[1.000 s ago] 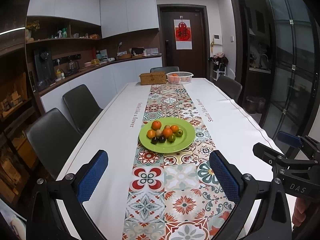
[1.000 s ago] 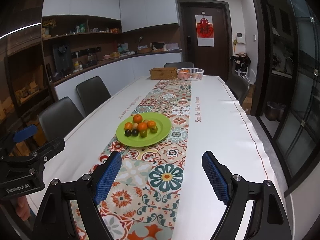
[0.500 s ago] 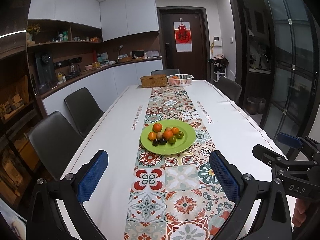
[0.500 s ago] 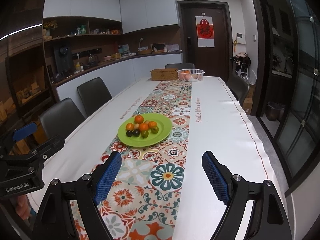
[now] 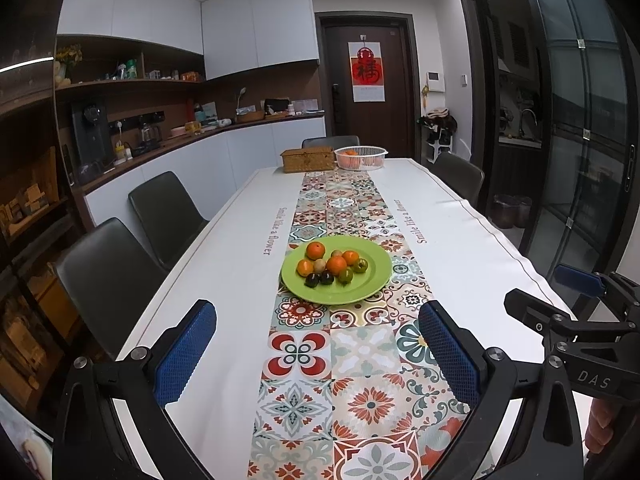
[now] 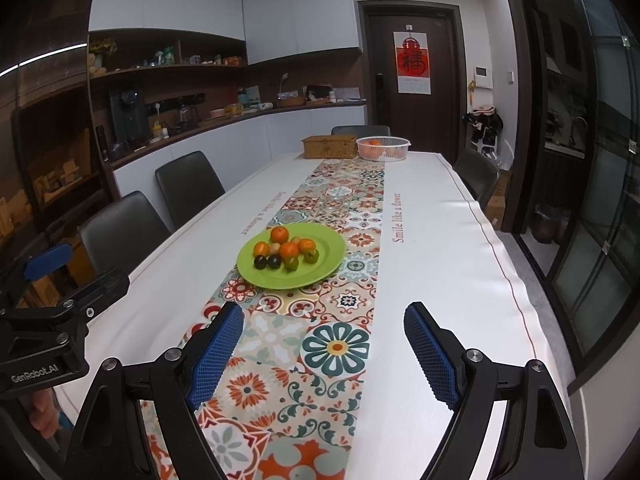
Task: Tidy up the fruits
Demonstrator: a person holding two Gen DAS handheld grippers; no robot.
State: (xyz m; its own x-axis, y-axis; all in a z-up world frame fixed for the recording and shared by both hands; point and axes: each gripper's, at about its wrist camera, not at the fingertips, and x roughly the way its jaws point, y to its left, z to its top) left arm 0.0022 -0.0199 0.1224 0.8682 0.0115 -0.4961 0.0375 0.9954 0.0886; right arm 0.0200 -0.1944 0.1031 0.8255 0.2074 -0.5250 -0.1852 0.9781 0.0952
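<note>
I have the left tongs (image 5: 316, 354) wide open over the near end of the table (image 5: 224, 280), nothing between the blue pads (image 5: 185, 354). In the right wrist view their housing at the left edge reads "GenRobot.AI". Along the white cloth, left of the patterned runner (image 5: 362, 356), I can read "Smile like a flower", and the same line runs down the runner's right side. The green plate (image 5: 370, 280) sits on the runner, well ahead of both tongs, holding the fruits (image 5: 332, 266): oranges, two dark ones, green ones and a pale one, clustered and touching. At the far end a wicker box (image 5: 308, 159) stands just beside a white basket (image 5: 361, 158) with oranges in it. My right tongs (image 6: 324, 354) also gape wide and hold nothing; their body, seen from the left wrist, is marked "DAS".
</note>
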